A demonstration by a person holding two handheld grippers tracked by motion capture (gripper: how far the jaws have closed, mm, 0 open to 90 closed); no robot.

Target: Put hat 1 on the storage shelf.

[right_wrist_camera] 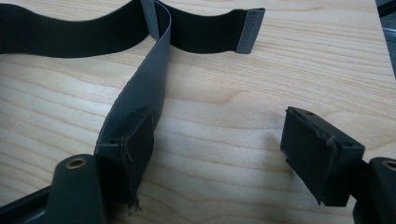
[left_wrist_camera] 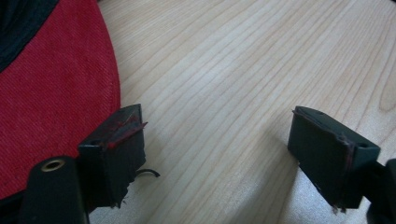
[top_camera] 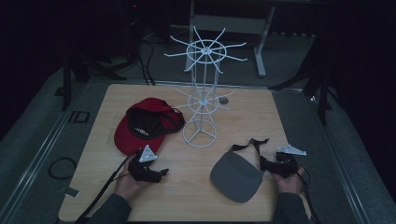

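Grey visor (top_camera: 236, 176) at 6 o'clock: light, floppy strap (right_wrist_camera: 144, 91), stiffer brim. Right tool (top_camera: 273, 165) released beside strap; left tool (top_camera: 152, 173) released beside red cap (top_camera: 140, 135). Probably best grip: brim edge.

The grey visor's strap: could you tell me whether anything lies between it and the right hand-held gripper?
Nothing visible does. The right hand-held gripper is open, its left jaw beside the grey visor's strap, with bare table between the jaws.
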